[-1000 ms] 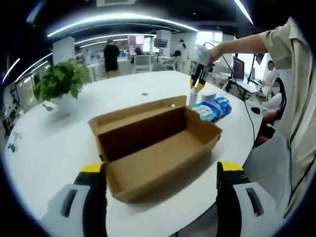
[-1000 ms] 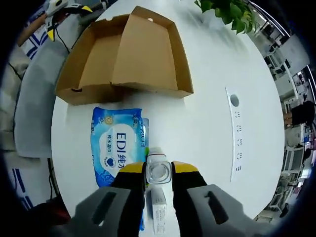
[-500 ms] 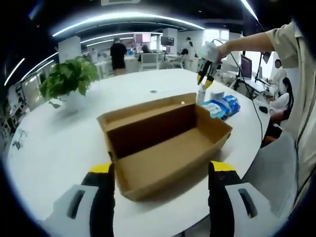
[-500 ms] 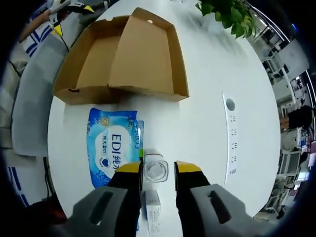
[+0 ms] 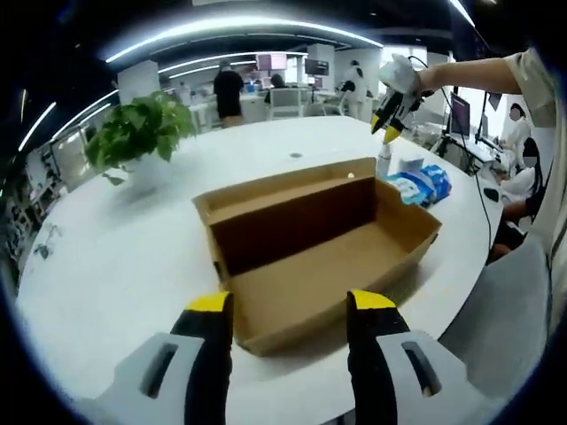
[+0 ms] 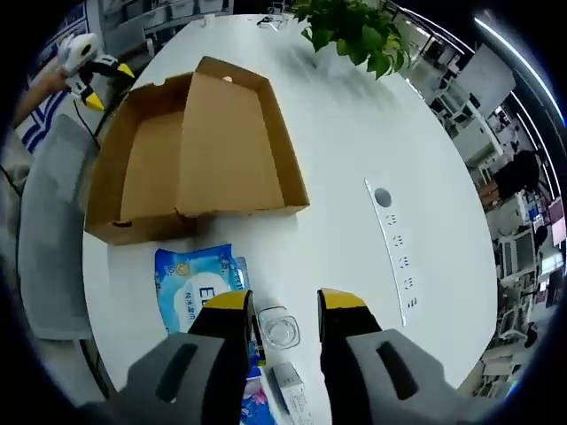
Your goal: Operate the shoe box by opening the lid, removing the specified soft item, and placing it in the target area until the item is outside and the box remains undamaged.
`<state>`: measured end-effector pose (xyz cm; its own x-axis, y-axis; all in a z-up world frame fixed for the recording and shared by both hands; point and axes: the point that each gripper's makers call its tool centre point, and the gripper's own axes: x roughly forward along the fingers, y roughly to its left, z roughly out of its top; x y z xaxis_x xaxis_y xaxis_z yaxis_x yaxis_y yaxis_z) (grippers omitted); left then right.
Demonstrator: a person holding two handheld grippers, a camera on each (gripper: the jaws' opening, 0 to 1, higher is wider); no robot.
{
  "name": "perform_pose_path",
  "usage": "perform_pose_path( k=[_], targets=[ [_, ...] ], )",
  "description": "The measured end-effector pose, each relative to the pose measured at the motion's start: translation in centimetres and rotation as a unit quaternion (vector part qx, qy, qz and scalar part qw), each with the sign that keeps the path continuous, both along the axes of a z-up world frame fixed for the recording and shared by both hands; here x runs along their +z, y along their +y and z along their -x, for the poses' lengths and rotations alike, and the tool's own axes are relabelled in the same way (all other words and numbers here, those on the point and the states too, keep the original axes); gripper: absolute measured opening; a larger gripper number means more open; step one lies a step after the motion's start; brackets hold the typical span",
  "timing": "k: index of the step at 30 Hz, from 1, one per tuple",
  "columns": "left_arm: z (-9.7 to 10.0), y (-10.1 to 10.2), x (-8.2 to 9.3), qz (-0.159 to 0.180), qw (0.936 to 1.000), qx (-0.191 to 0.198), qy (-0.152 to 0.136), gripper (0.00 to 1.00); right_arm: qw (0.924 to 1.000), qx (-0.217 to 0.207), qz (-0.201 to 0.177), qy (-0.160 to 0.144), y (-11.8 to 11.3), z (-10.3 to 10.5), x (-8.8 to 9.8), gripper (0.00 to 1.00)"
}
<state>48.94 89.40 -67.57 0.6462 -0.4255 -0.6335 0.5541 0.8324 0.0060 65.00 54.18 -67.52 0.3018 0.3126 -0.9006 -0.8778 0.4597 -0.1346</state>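
Open cardboard shoe box [image 5: 314, 252] on a white round table [image 5: 115, 257], lid folded back, interior bare. Left gripper [image 5: 288, 305] at 6 o'clock in the left gripper view, jaws apart, just short of the box's near wall. Right gripper [image 6: 285, 301], jaws apart, above a clear bottle [image 6: 278, 328]. Blue wet-wipes pack [image 6: 199, 288] lies outside the box, at 7 o'clock in the right gripper view. Potted plant [image 5: 142, 133] at 10 o'clock in the left gripper view.

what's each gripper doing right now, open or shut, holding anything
Left gripper: open, holding nothing, in front of the shoe box.
Right gripper: open, holding nothing, above the small bottle.
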Motion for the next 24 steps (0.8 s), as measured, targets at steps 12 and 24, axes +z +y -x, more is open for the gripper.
perform_pose_path(
  k=[12,24],
  targets=[
    [-1.1,2.9,-1.5,-0.009,0.9965,0.079,0.026,0.28,0.9876,-0.126,-0.089,0.028,2.8,-2.0,-0.4,0.25],
    [-1.0,4.2,-3.3,0.009,0.9893,0.133,0.060,0.07,0.9596,-0.233,-0.147,0.058,4.4,-4.0,-2.4,0.17]
  ],
)
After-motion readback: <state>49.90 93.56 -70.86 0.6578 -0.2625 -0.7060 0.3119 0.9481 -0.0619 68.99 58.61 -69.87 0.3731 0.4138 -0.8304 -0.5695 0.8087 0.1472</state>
